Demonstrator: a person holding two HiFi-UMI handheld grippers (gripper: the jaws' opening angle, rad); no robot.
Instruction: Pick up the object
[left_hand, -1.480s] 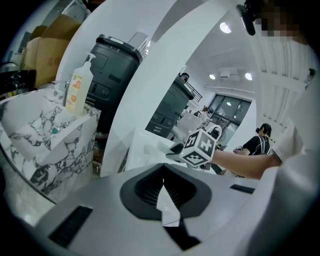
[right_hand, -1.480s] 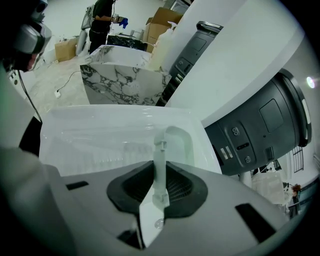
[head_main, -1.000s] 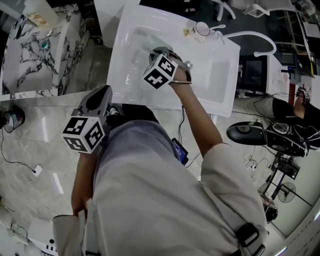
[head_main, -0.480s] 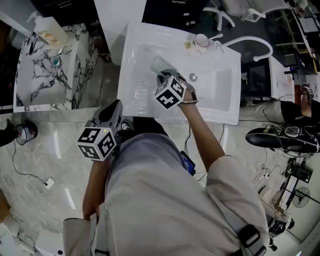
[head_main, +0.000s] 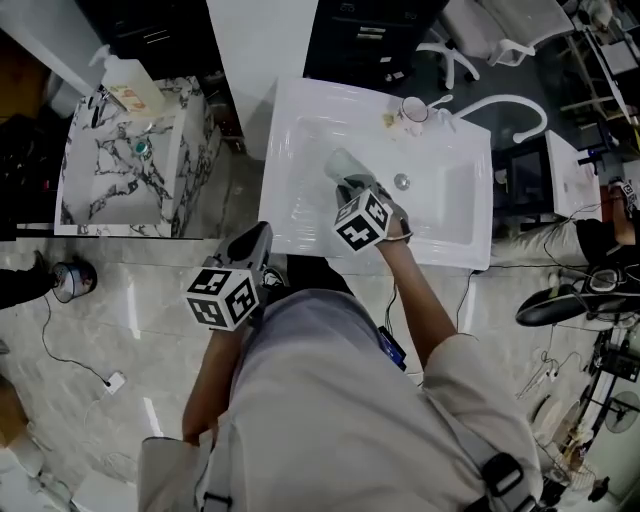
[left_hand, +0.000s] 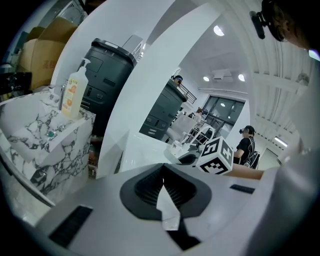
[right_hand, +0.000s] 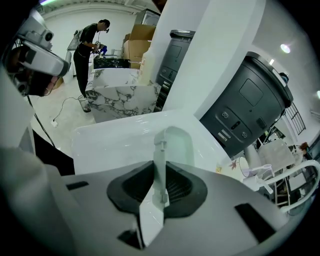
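A pale green translucent cup (head_main: 342, 163) with a thin flat handle hangs over the white sink basin (head_main: 455, 215). My right gripper (head_main: 355, 190) is shut on that handle. In the right gripper view the handle (right_hand: 159, 155) stands upright between the dark pads, and the cup (right_hand: 179, 142) sits just beyond them. My left gripper (head_main: 256, 240) is held low beside the person's body at the sink's front left corner. In its own view the left gripper (left_hand: 162, 181) has its jaws together with nothing in them.
A curved white faucet (head_main: 500, 103) and a small cup with a toothbrush (head_main: 413, 108) stand on the sink's far rim. The drain (head_main: 401, 182) lies in the basin. A marble cabinet (head_main: 130, 175) with a soap bottle (head_main: 128, 88) stands to the left. Cables lie on the floor.
The head view has shifted, so the sink sits lower and further right. The right gripper keeps hold of the cup over the basin. The left gripper stays by the sink's front corner.
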